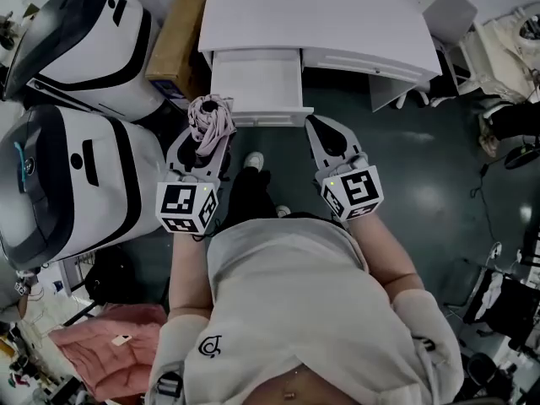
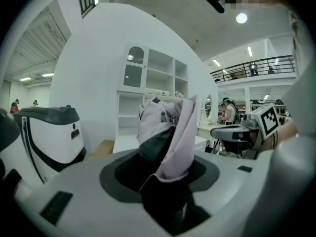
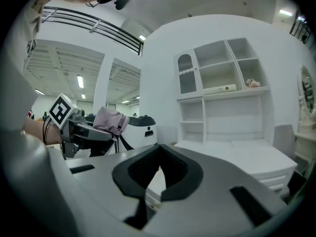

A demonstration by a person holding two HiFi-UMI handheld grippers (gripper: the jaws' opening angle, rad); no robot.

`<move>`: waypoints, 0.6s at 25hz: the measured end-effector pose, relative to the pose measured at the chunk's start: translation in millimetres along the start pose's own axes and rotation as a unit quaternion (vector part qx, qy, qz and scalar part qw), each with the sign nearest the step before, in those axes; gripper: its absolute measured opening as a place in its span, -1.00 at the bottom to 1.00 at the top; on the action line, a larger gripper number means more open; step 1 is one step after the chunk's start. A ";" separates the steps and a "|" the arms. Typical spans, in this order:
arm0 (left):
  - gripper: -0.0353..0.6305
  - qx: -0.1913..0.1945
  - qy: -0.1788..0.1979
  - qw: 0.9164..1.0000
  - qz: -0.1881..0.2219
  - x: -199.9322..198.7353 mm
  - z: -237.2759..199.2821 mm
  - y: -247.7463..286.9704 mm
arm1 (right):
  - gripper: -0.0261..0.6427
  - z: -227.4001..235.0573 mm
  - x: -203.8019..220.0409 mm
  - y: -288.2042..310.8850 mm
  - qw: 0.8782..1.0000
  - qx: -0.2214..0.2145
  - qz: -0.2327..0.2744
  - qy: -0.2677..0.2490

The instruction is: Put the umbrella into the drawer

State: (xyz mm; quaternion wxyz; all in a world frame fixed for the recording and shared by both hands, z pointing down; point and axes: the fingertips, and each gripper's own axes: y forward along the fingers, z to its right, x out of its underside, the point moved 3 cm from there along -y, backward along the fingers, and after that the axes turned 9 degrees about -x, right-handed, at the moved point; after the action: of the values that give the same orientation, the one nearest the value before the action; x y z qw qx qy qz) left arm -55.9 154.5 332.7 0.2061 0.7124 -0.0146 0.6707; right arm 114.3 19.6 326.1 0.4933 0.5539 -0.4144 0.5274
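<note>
A folded pink umbrella [image 1: 210, 118] sticks up from my left gripper [image 1: 202, 144], which is shut on it just in front of the open white drawer [image 1: 253, 81]. In the left gripper view the umbrella [image 2: 170, 132] fills the space between the dark pads [image 2: 126, 174], its fabric bunched and hanging over them. My right gripper [image 1: 328, 135] is level with the left one, to the right of the drawer's front, and it holds nothing. Its pads [image 3: 136, 172] meet at their tips in the right gripper view. The drawer hangs out of a white desk [image 1: 321, 15].
Two big white and black rounded machines [image 1: 80, 40] [image 1: 67, 184] stand close at the left, with a cardboard box [image 1: 177, 36] behind them. A white shelf unit [image 3: 222, 83] rises over the desk. A white chair [image 1: 451, 11] stands at the right and pink cloth [image 1: 101, 344] lies on the floor.
</note>
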 end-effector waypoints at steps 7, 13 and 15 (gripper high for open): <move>-0.24 0.059 0.024 0.998 -0.025 -9.6 -27.3 110.2 | -0.90 64.2 1.9 59.8 0.999 0.051 -0.003 -0.012; -0.24 0.127 0.072 0.986 -0.075 -1.2 -42.1 198.6 | -0.90 105.1 -1.4 113.0 0.996 0.087 0.003 -0.007; -0.24 0.150 0.086 0.981 -0.091 8.0 -44.1 226.0 | -0.90 117.7 5.6 129.8 0.995 0.099 0.000 0.001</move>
State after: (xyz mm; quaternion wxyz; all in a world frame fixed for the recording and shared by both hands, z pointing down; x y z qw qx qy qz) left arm -164.2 -36.3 403.0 0.1569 0.6733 0.1688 0.7025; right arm 8.4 -117.9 350.9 0.4364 0.5995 -0.3599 0.5662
